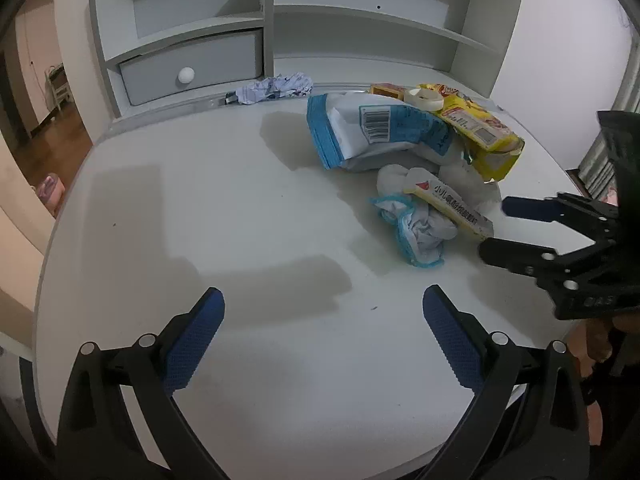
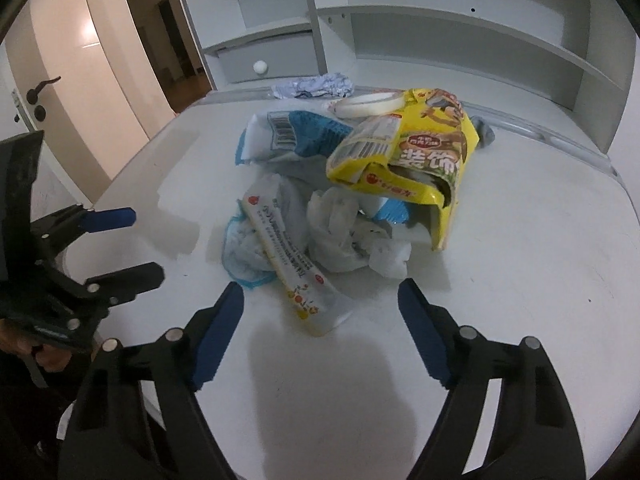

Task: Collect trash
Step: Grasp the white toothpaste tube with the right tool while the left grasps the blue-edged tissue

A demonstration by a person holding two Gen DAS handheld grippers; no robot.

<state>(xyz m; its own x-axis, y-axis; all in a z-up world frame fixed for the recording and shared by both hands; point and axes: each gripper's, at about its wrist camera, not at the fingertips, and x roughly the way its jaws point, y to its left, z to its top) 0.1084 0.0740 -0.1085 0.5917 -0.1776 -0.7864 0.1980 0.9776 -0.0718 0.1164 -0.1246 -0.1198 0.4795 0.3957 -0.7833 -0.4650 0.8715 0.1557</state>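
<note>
A heap of trash lies on the white desk (image 1: 240, 220). It holds a yellow snack bag (image 2: 420, 152), a blue-and-white bag (image 2: 288, 136), crumpled white tissues (image 2: 344, 236), a blue-edged crumpled wrapper (image 2: 244, 248) and a long white-and-yellow box (image 2: 288, 264). My right gripper (image 2: 320, 290) is open, and the box's near end lies between its fingers without touching them. My left gripper (image 1: 323, 296) is open and empty over bare desk, left of the heap. From the left wrist view, the right gripper (image 1: 496, 227) sits just right of the box (image 1: 448, 208).
A roll of tape (image 2: 368, 104) and a crumpled paper (image 2: 316, 84) lie behind the heap. A shelf unit with a drawer and its white knob (image 1: 186, 75) backs the desk. The desk's rounded edge runs along the left and front. A door (image 2: 60, 100) stands at the far left.
</note>
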